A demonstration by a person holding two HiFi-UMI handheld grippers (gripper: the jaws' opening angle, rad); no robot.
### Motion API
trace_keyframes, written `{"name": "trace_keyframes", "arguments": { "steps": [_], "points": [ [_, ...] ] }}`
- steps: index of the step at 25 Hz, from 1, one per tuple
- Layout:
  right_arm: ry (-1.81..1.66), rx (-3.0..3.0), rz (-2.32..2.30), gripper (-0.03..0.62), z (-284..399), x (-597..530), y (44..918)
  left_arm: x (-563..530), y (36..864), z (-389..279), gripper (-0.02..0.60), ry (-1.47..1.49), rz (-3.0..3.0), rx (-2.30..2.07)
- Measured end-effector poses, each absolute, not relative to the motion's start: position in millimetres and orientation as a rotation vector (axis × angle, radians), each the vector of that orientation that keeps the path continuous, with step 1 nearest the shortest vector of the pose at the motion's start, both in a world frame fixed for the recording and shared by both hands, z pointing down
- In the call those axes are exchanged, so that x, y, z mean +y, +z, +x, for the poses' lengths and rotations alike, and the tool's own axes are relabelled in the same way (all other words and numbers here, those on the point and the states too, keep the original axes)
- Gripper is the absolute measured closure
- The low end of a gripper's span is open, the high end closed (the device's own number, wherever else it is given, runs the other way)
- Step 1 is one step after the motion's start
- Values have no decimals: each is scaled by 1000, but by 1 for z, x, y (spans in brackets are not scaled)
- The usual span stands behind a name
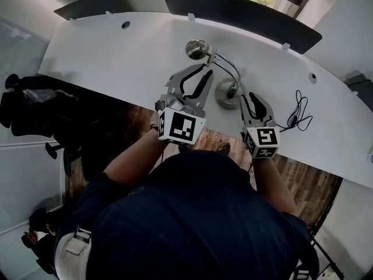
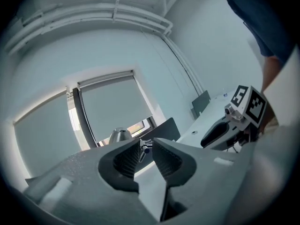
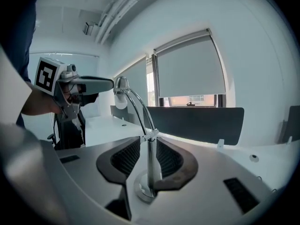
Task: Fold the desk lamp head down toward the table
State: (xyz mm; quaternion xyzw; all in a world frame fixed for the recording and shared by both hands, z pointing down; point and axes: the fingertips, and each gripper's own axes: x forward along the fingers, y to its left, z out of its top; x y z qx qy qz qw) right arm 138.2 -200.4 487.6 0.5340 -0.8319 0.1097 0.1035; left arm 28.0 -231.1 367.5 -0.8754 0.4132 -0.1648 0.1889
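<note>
A chrome desk lamp stands on the white desk [image 1: 116,57]; its round base [image 1: 226,95] carries two curved arms up to the small dome head [image 1: 197,48]. My left gripper [image 1: 195,77] reaches up beside the arms just below the head. In the left gripper view it is open [image 2: 146,146], with the lamp's joint seen in the gap beyond the tips and the head [image 2: 120,135] to the left. My right gripper [image 1: 249,101] is low by the base. In the right gripper view it is open [image 3: 149,142] and straddles the upright post [image 3: 151,168] without pressing it.
A black cable [image 1: 298,114] lies coiled on the desk right of the lamp. Dark partition panels [image 1: 239,13] line the desk's far edge. A black office chair [image 1: 35,107] stands on the floor to the left. The desk's front edge runs under my forearms.
</note>
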Motion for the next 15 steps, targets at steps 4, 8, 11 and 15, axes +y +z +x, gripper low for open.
{"name": "trace_keyframes", "arguments": {
  "steps": [4, 8, 11, 15],
  "points": [
    [310, -2431, 1535, 474, 136, -210, 505, -238, 378, 33, 514, -601, -2328, 1125],
    [310, -2407, 1504, 461, 134, -221, 524, -243, 384, 37, 514, -683, -2229, 1092],
    [289, -2405, 1484, 461, 130, -229, 533, -245, 386, 39, 514, -710, -2193, 1089],
    [230, -2381, 1451, 461, 120, -241, 548, -246, 386, 39, 514, -731, -2154, 1078]
  ]
}}
